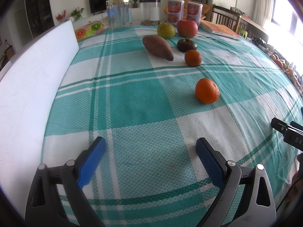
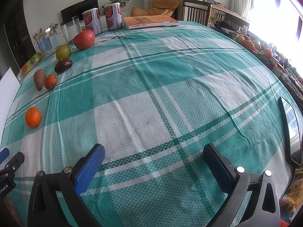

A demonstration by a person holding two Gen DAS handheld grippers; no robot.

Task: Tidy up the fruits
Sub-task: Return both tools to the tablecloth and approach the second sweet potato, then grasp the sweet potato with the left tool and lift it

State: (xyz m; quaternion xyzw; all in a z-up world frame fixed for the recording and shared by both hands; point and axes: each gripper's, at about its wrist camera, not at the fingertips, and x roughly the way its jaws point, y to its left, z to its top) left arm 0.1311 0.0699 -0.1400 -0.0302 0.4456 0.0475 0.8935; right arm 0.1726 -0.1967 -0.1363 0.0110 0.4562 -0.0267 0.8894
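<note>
On the checked tablecloth lie a near orange (image 1: 207, 90), a smaller mandarin (image 1: 193, 57), a sweet potato (image 1: 157, 47), a dark brown fruit (image 1: 186, 45), a green fruit (image 1: 166, 30) and a red apple (image 1: 187, 28). They also show at the left of the right wrist view: orange (image 2: 33, 117), mandarin (image 2: 50, 82), sweet potato (image 2: 39, 79), dark fruit (image 2: 63, 65), green fruit (image 2: 63, 52), apple (image 2: 84, 39). My left gripper (image 1: 151, 147) is open and empty, well short of the orange. My right gripper (image 2: 154, 154) is open and empty over bare cloth.
A white board (image 1: 32, 71) stands along the left. Clear jars (image 1: 119, 13), two printed cans (image 1: 175, 10) and a book (image 1: 219, 29) line the far edge. A dark tablet or mirror (image 2: 290, 130) lies at the right edge. More fruit (image 2: 250, 44) sits off the table's right.
</note>
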